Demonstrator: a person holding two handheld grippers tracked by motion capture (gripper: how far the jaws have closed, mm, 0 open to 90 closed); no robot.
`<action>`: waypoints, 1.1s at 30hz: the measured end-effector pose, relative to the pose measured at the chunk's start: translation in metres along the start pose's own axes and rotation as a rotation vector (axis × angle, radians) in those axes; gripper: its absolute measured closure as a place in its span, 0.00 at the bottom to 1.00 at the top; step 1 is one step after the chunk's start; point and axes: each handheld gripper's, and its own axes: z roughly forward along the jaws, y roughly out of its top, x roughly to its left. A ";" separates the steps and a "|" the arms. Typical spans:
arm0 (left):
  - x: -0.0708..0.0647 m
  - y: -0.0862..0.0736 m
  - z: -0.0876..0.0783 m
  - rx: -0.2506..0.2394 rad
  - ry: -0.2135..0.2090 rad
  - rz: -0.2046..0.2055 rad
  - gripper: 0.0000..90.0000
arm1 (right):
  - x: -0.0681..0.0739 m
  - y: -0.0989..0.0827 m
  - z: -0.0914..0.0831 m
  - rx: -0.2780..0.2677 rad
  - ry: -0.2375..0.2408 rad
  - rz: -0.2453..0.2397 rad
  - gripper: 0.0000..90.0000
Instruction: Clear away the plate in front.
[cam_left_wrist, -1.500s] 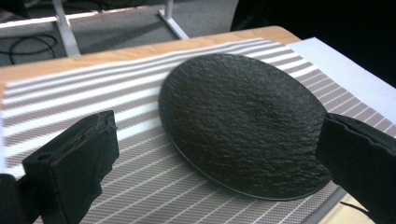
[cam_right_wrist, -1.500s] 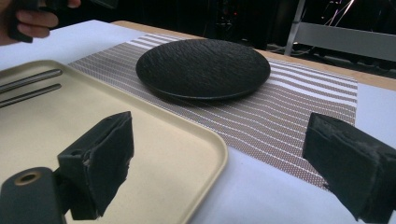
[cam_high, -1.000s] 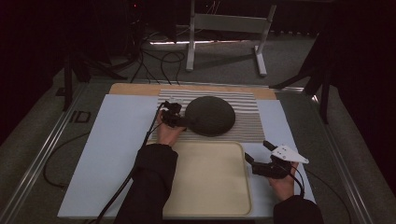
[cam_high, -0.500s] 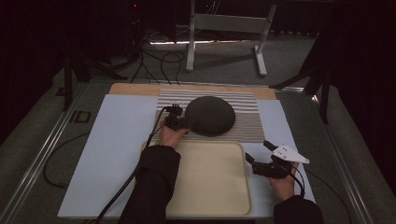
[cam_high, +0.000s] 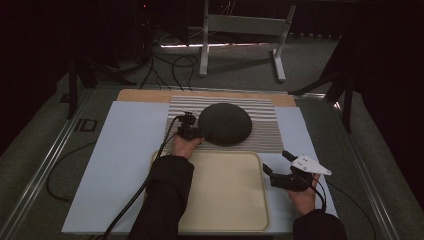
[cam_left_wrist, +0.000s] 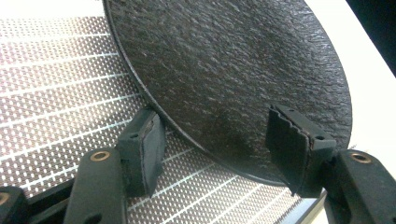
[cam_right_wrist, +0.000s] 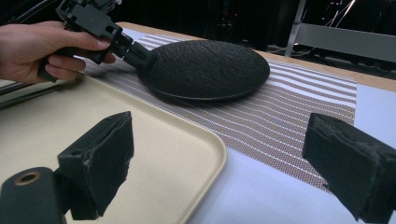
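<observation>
Landmark: cream tray, set at the near edge of the pale blue table cover.

Right gripper: held in the person's right hand just beside the tray's right rim, above the table cover. Its jaws are seen spread wide with nothing between them; in the right gripper view the tray's corner and the cover show through the gap.

Left forearm, dark sleeve: laid across the tray's left part, reaching past its far rim.

Left gripper: held just beyond the tray's far left corner, at the near left edge of the plate. Its jaws have just been closing, and the plate's rim is seen between them. In the left gripper view one pad is set under the rim and the other over the upper face; whether the pads already press on the plate cannot be told.

Black textured plate: lying overturned, domed side up, on the striped mat, just beyond the tray's far rim.

Wooden board: seen beyond the mat at the table's far edge.
</observation>
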 end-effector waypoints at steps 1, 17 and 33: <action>0.001 0.000 0.000 0.000 -0.007 -0.007 0.44 | 0.000 0.000 0.000 0.001 0.000 0.000 0.10; -0.001 0.002 -0.004 -0.037 -0.027 -0.059 0.59 | 0.000 0.000 0.001 0.004 0.001 -0.002 0.10; -0.013 0.005 0.006 -0.058 -0.100 -0.103 0.59 | 0.000 0.000 0.001 0.004 0.000 -0.002 0.10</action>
